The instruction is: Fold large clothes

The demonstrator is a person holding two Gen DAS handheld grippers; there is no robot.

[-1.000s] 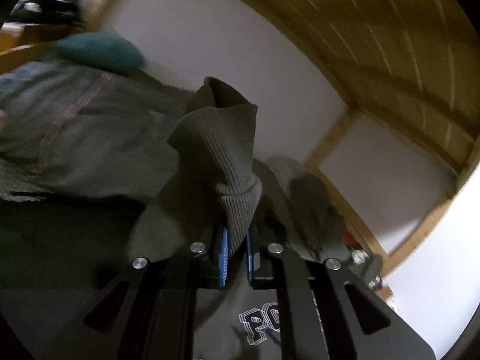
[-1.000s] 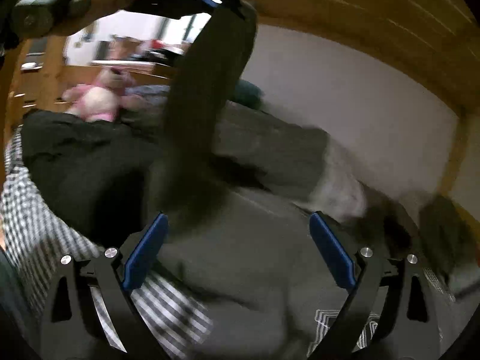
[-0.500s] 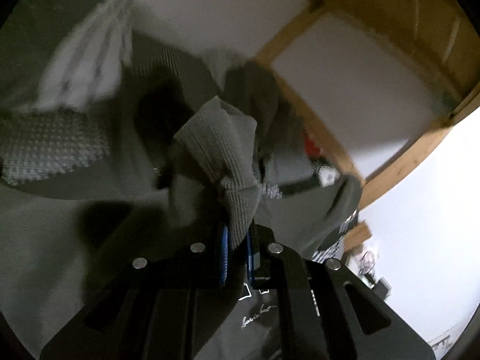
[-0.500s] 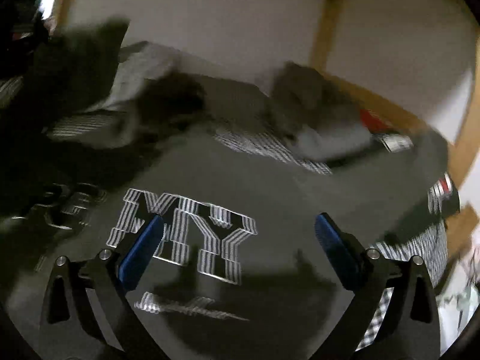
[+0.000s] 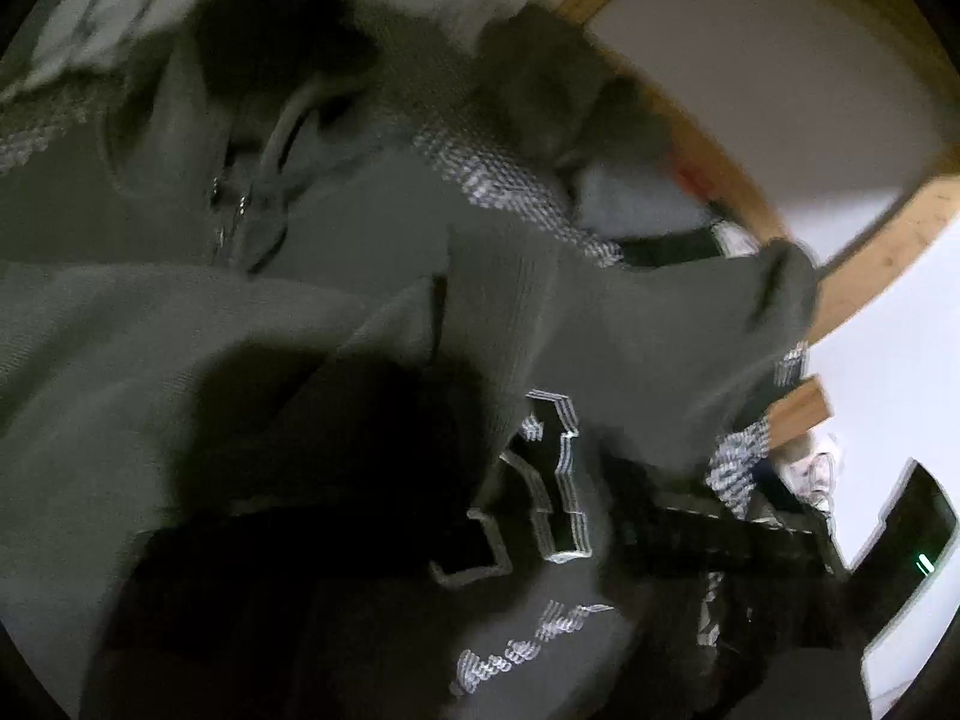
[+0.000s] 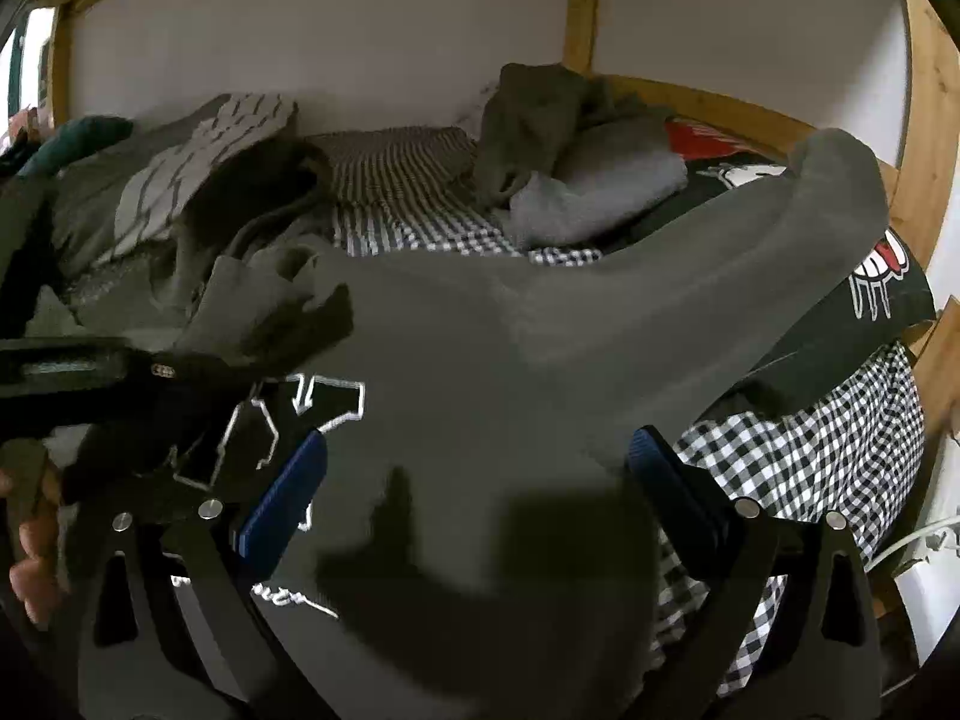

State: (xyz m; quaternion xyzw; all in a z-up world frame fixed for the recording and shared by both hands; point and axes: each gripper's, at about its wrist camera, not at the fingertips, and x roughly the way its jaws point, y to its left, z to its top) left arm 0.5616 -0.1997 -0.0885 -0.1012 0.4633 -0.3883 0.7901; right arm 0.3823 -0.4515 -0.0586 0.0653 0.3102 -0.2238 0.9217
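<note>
A large dark grey hoodie [image 6: 480, 372] with white outlined letters [image 5: 540, 480] lies spread on the bed. Its ribbed sleeve cuff [image 5: 498, 300] lies over the chest print in the left wrist view. My left gripper [image 6: 198, 366] shows in the right wrist view at the left, close to that folded sleeve end; blur hides how its jaws stand. In its own view the fingers are a dark blur. My right gripper [image 6: 480, 480] is wide open and empty, hovering above the hoodie's body. The other sleeve [image 6: 828, 192] stretches to the right.
A black and white checked sheet [image 6: 810, 456] covers the bed. Several other clothes [image 6: 570, 138] are heaped at the back against the white wall. A wooden bed frame [image 6: 924, 138] runs along the back and right. A black printed shirt [image 6: 870, 288] lies right.
My left gripper swung down from the raised position with the ribbed cuff and laid the sleeve across the hoodie's chest. My right gripper stayed open and turned toward the right side of the bed.
</note>
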